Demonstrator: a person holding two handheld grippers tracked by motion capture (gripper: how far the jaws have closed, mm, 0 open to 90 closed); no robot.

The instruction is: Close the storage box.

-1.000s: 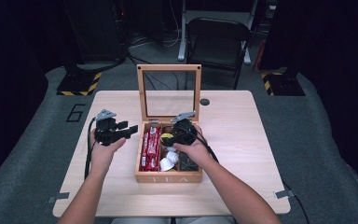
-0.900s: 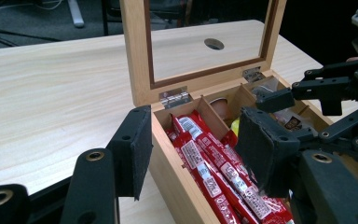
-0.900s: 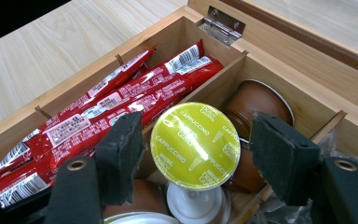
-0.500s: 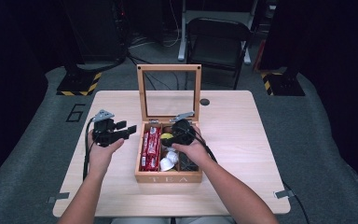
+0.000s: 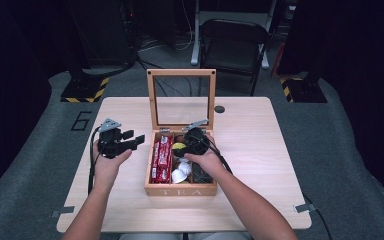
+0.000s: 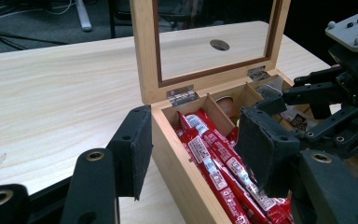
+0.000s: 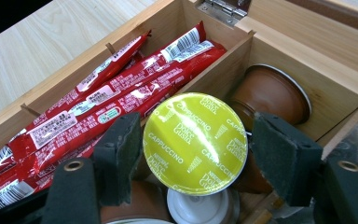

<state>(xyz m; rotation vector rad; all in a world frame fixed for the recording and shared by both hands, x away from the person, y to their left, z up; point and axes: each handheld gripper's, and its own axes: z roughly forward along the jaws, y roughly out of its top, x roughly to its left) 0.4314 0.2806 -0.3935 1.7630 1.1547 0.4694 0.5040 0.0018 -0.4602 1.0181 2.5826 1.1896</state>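
A wooden tea box (image 5: 180,191) stands mid-table with its glass lid (image 5: 152,100) upright. Red sachets (image 5: 162,152) fill the left compartment. My right gripper (image 5: 190,147) is down in the middle compartment. There it stands open (image 7: 198,158), a pad on each side of a yellow-green cappuccino capsule (image 7: 196,142) that lies on brown (image 7: 272,95) and white (image 7: 198,207) capsules. The left pad (image 7: 121,158) is at the capsule's rim. The right pad stands a little off it. My left gripper (image 5: 134,138) hovers open just left of the box. Its jaws (image 6: 196,149) straddle the box's left wall (image 6: 186,163) above the sachets (image 6: 214,158).
Dark packets (image 5: 203,172) sit in the right compartment. The light wood table (image 5: 260,150) has a round hole (image 5: 219,109) behind the box and bare room on both sides. A chair (image 5: 235,45) stands beyond the far edge.
My left gripper has shifted slightly beside the box. My right gripper has stayed over the middle compartment.
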